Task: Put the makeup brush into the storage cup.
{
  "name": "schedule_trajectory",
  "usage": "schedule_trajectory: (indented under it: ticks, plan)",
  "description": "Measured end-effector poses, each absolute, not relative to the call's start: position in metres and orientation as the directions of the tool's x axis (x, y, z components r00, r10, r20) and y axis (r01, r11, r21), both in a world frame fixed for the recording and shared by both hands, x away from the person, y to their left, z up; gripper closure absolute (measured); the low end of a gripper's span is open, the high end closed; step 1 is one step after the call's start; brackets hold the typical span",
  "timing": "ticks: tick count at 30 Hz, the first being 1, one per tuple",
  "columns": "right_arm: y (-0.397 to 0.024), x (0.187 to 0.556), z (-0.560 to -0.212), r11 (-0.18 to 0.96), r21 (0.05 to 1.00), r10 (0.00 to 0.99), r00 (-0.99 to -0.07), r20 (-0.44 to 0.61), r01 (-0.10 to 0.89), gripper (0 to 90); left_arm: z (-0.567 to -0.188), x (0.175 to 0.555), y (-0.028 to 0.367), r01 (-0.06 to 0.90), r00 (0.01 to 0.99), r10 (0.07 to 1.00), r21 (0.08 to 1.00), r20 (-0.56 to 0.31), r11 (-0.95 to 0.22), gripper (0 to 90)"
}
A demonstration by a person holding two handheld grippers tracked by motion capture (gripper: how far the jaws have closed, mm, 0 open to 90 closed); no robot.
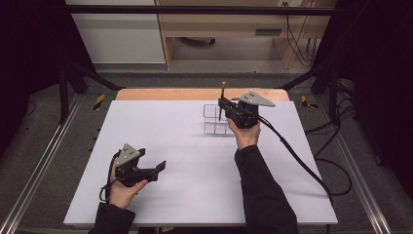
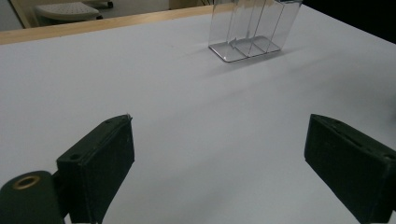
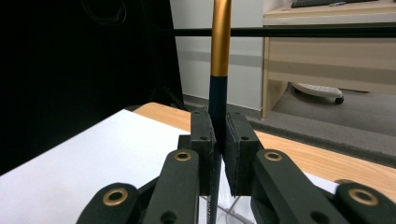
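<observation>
Your right gripper (image 1: 221, 108): jaws clamped on thin black-and-gold pen (image 1: 222, 100), upright above clear plastic divided holder (image 1: 214, 122) | your left gripper (image 1: 158, 168): jaws apart, well apart from that holder, over white tabletop (image 1: 165, 126)

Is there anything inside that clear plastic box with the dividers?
The clear box looks empty in the left gripper view: bare floor in each compartment. The right gripper holds a black and gold pen upright just above it; the pen's lower tip is hidden behind the fingers.
</observation>
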State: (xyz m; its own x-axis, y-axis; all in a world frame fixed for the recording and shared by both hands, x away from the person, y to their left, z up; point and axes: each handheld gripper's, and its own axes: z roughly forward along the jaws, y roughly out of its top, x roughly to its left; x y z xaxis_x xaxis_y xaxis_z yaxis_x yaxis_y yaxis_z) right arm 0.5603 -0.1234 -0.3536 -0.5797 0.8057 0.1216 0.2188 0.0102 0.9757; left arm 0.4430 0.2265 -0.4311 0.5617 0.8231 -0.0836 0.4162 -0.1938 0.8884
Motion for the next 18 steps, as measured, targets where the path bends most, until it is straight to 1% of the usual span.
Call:
schedule_trajectory:
  ticks: [18]
  plan:
    - [-0.109,0.585,-0.353,-0.010,0.976,0.834,-0.537,0.127,0.217,83.3,-0.429,0.443,0.229,0.420,0.563,0.822,0.887,-0.087,-0.194,7.8]
